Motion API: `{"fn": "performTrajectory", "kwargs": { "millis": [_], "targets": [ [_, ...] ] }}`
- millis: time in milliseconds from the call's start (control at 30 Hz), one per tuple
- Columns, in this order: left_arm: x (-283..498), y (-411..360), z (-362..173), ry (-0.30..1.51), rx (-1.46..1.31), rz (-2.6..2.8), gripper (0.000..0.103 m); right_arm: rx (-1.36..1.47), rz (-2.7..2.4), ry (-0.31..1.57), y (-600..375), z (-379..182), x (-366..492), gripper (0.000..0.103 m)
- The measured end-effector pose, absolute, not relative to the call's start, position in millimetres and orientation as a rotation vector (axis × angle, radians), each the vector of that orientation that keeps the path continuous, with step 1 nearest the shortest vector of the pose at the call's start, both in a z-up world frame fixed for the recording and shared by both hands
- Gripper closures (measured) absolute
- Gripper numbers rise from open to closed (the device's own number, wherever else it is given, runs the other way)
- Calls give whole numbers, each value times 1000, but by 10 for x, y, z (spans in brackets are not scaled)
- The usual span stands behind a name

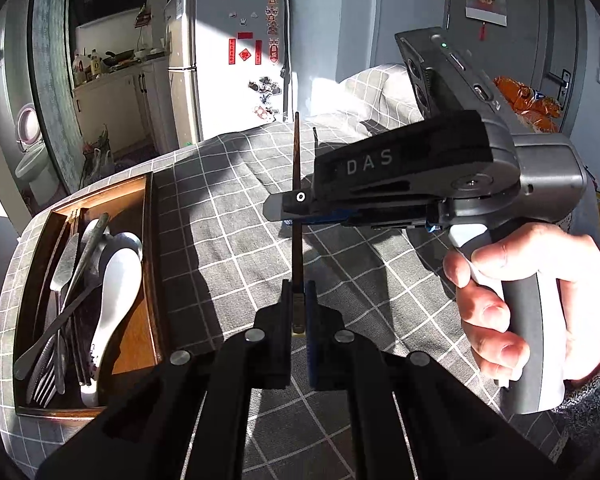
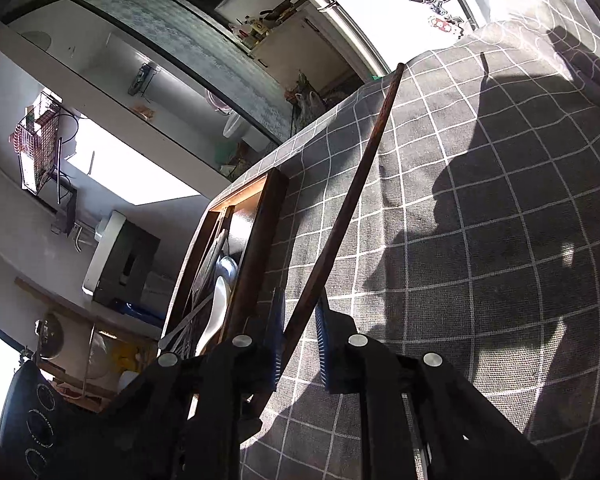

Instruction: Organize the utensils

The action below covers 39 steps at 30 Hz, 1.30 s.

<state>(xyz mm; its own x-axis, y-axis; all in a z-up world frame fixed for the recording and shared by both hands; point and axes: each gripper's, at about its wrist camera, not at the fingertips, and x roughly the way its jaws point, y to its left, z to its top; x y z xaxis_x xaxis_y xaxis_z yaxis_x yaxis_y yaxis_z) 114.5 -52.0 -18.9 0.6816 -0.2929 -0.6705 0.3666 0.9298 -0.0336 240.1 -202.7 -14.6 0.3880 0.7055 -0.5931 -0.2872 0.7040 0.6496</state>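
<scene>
My left gripper (image 1: 298,292) is shut on the thick end of a dark brown chopstick (image 1: 296,152), which stands up and away from it over the table. From the right, a hand (image 1: 540,280) holds my right gripper (image 1: 290,204) with its fingers on either side of the chopstick's middle. In the right wrist view the chopstick (image 2: 360,176) runs slantwise through that gripper (image 2: 300,312), with narrow gaps to the pads. At the table's left edge, a wooden tray (image 1: 152,240) (image 2: 260,248) holds a white spoon (image 1: 112,300), a knife, a fork and metal spoons.
A grey checked cloth (image 1: 228,208) covers the table, with hard shadows across it. A white fridge (image 1: 228,60) stands beyond the far edge. A checked cushion (image 1: 380,92) and an orange bag (image 1: 528,100) lie at the back right.
</scene>
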Motion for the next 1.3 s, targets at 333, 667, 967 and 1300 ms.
{"fn": "performTrajectory", "kwargs": {
  "millis": [333, 667, 967, 1300],
  "targets": [
    [1003, 589, -166, 751, -6, -166, 96, 324, 809, 1075, -564, -156, 2498, 88],
    [1047, 1195, -208, 762, -91, -51, 96, 311, 819, 1070, -217, -97, 2447, 46],
    [863, 1107, -178, 676, -54, -98, 30, 232, 819, 834, -875, 181, 2037, 23],
    [215, 944, 6, 380, 28, -11, 3, -77, 551, 304, -1746, 326, 816, 6]
  ]
}}
